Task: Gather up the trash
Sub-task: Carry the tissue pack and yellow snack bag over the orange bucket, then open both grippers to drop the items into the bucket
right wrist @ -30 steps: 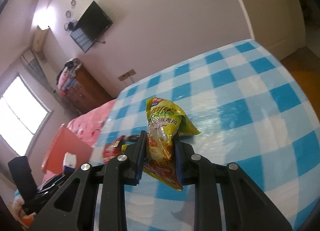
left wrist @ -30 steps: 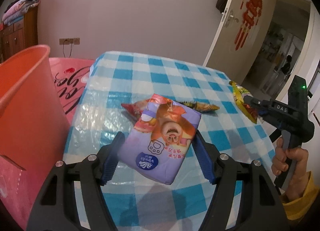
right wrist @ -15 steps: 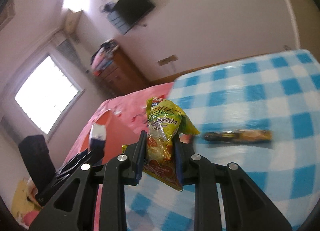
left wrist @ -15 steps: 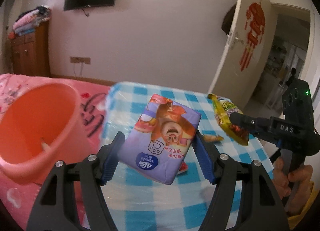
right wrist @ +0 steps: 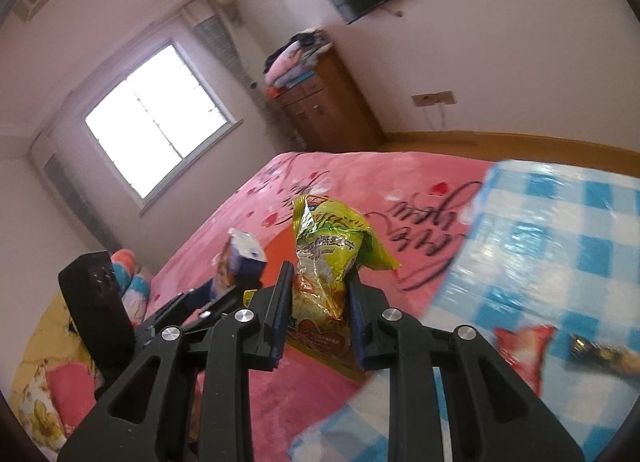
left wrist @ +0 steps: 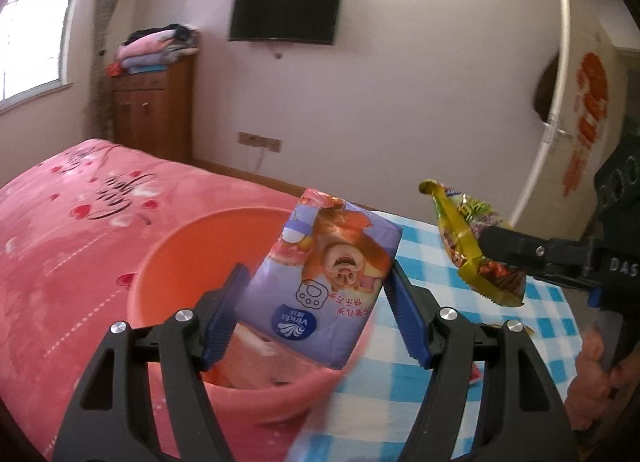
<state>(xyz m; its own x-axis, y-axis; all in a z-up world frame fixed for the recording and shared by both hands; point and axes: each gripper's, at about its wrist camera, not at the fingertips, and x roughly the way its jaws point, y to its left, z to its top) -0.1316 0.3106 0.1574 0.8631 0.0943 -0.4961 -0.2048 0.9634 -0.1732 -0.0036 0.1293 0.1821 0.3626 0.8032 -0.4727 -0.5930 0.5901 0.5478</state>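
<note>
In the left wrist view my left gripper (left wrist: 316,298) is shut on a purple tissue pack (left wrist: 320,282) with a cartoon bear, held above the rim of an orange plastic basin (left wrist: 168,258). To its right my right gripper (left wrist: 486,238) holds a yellow-green snack bag (left wrist: 464,242) in the air over the table edge. In the right wrist view my right gripper (right wrist: 318,294) is shut on that snack bag (right wrist: 332,246). The left gripper (right wrist: 224,286) with the tissue pack (right wrist: 240,262) shows to its left, with a slice of the orange basin (right wrist: 284,250) behind.
The basin stands on a pink bed cover (left wrist: 68,229) beside a table with a blue-and-white checked cloth (left wrist: 432,250). A red wrapper (right wrist: 520,346) and a dark wrapper (right wrist: 600,354) lie on the cloth (right wrist: 568,246). Some paper lies inside the basin. A person's hand (left wrist: 596,374) grips the right tool.
Both grippers have swung left from over the table toward the basin and risen, each keeping its item. The basin now sits right under the tissue pack.
</note>
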